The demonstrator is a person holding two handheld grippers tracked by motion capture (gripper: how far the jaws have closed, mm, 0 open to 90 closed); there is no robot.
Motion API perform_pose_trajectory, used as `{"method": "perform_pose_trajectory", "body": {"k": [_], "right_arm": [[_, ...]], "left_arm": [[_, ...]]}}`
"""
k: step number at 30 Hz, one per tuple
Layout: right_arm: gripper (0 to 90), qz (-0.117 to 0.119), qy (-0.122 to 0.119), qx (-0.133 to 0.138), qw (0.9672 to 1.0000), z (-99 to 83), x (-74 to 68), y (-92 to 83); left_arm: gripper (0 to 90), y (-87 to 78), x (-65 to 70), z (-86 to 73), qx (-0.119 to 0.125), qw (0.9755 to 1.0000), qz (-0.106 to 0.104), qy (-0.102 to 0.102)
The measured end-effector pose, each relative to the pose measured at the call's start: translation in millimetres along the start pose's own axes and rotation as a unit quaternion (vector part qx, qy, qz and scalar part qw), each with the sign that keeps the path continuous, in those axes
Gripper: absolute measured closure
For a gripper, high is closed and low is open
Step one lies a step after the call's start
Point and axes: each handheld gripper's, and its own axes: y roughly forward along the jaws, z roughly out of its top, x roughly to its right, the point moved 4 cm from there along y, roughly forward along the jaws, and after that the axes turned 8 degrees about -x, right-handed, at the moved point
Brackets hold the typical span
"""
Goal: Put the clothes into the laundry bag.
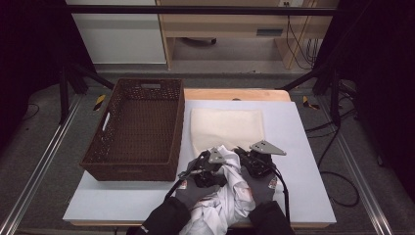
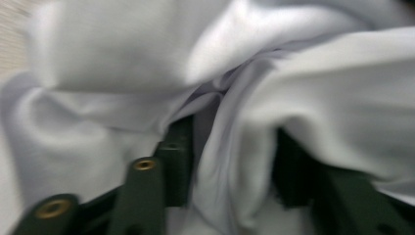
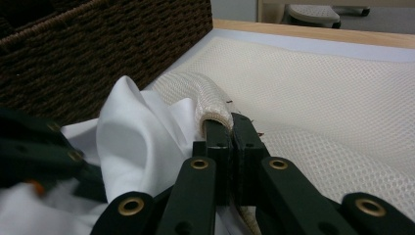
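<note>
A pale blue table (image 1: 303,161) carries everything, with a wooden edge showing at its far side. On its left part stands a dark brown woven basket (image 1: 134,128), deep and with handle slots in its walls. Just beside the basket's right wall lies a cream mesh bag (image 1: 227,126), spread flat on the table top and reaching back toward the far edge.

At the near end of the mesh bag sits a bunched white garment (image 1: 226,196), crumpled in folds between the person's two gloved hands and spilling down over the near table edge. It bears small red and dark markings on the side near the right hand.

The right gripper (image 3: 230,128) has its jaws pressed together on the near rim of the mesh bag; in the right gripper view the cream netting curls up and over the jaw tips, pinched there, while the white garment stands in a fold just to the left of those jaws and touches the netting.

The left gripper (image 1: 203,169) is pushed into the garment from the basket side. In the left gripper view its jaws stand apart with a thick fold of white cloth running down between them; the blur leaves it unclear whether the pads press on that cloth
</note>
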Motion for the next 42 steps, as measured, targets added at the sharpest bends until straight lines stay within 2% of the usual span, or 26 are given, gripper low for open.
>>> {"method": "perform_pose_trajectory", "body": {"k": [3,4,6,8,9,11,16,18,21,24,27,30,32,36,39,42], "right_arm": [[88.0,-0.001,0.003,-0.001,1.0000,-0.5,1.3,-0.1],[88.0,0.000,0.003,-0.002,1.0000,-0.7,1.7,-0.2],[88.0,-0.001,0.004,-0.002,1.0000,-0.7,1.5,0.3],[88.0,0.000,0.003,-0.002,1.0000,-0.6,0.6,0.7],[88.0,0.000,0.003,-0.002,1.0000,-0.6,0.5,0.9],[88.0,0.000,0.002,-0.003,1.0000,-0.8,0.7,1.1],[88.0,0.003,0.003,-0.004,1.0000,-1.0,0.3,0.4],[88.0,0.002,0.000,-0.004,1.0000,-1.2,0.5,1.0],[88.1,0.002,0.000,-0.004,1.0000,-1.1,0.5,1.0],[88.1,0.002,0.003,-0.005,1.0000,-1.1,-0.4,1.5],[88.0,0.001,0.002,-0.004,1.0000,-1.1,0.2,0.8],[88.0,0.000,0.001,-0.004,1.0000,-1.1,0.2,1.1],[88.1,0.000,0.000,-0.004,1.0000,-1.2,0.0,1.1],[88.1,0.002,0.005,-0.003,1.0000,-1.2,-1.0,1.8],[88.1,0.002,0.005,-0.002,1.0000,-1.3,-1.6,2.7],[88.1,0.002,0.005,0.000,1.0000,-1.3,-1.4,2.1]], "left_arm": [[29.3,-23.8,-6.2,-1.6,0.025,0.9996,0.014,-0.006],[27.2,-31.7,-9.5,-2.3,0.033,0.9991,0.025,-0.006],[21.8,-44.1,-17.4,-3.6,0.046,0.9972,0.058,-0.008],[16.0,-44.8,-23.9,-5.5,0.042,0.9966,0.068,-0.017],[15.1,-39.8,-25.1,-6.9,0.032,0.9968,0.072,-0.018],[12.1,-26.3,-28.1,-9.4,0.009,0.9959,0.090,-0.007],[5.4,-2.3,-46.3,-18.3,-0.013,0.9969,0.063,-0.044],[4.7,3.7,-52.0,-23.0,-0.027,0.9968,0.045,-0.060],[12.8,8.5,-50.6,-25.8,-0.044,0.9962,0.022,-0.072],[35.9,9.1,-45.9,-25.2,-0.048,0.9955,-0.010,-0.081],[56.6,3.5,-39.6,-23.7,-0.044,0.9967,-0.010,-0.067],[75.7,-3.8,-28.1,-21.4,-0.034,0.9987,0.004,-0.038],[80.1,-8.2,-17.8,-18.2,-0.025,0.9995,0.014,-0.013],[81.6,-13.9,3.5,-8.8,-0.001,0.9995,0.003,0.032],[82.0,-9.5,17.1,-2.0,-0.002,0.9987,-0.003,0.051],[82.4,2.1,20.1,1.0,-0.016,0.9985,-0.003,0.052]]}}
